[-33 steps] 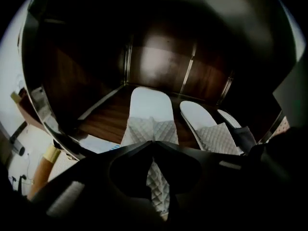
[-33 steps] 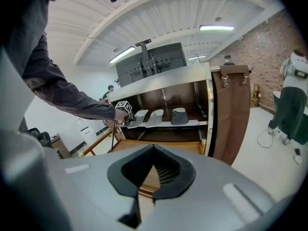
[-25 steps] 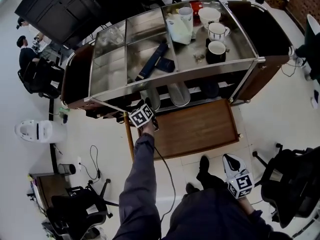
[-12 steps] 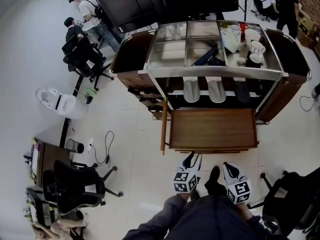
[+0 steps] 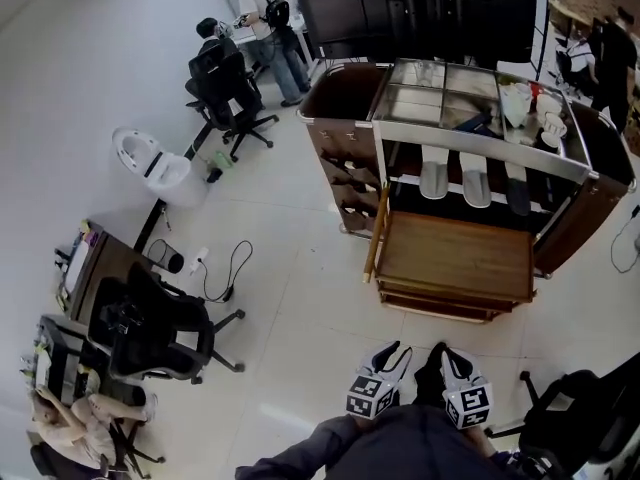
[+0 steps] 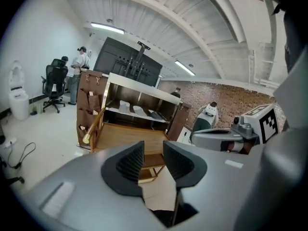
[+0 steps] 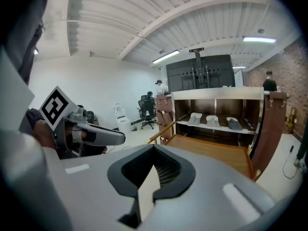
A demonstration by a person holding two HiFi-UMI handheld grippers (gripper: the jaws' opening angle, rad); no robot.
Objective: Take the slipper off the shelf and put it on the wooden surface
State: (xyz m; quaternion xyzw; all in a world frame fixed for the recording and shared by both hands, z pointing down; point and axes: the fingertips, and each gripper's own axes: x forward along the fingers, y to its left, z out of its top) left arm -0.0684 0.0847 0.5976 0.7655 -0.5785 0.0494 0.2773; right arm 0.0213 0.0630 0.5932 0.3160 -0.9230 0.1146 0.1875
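Observation:
Two white slippers and a dark one lie side by side on the cart's shelf. Below them the wooden surface juts out, bare. Both grippers are held close to my body, far from the cart. My left gripper is open with nothing between its pads. My right gripper looks shut and empty. The left gripper view shows the slippers small and distant, as does the right gripper view, slippers above the wooden surface.
The cart's steel top carries cups and a pitcher. A wooden handle runs down the cart's left side. Office chairs, a floor cable, a white appliance and people stand around.
I have backed well away from the cart. The left gripper, which was at the cart's front edge, has drawn back beside the right one near my body.

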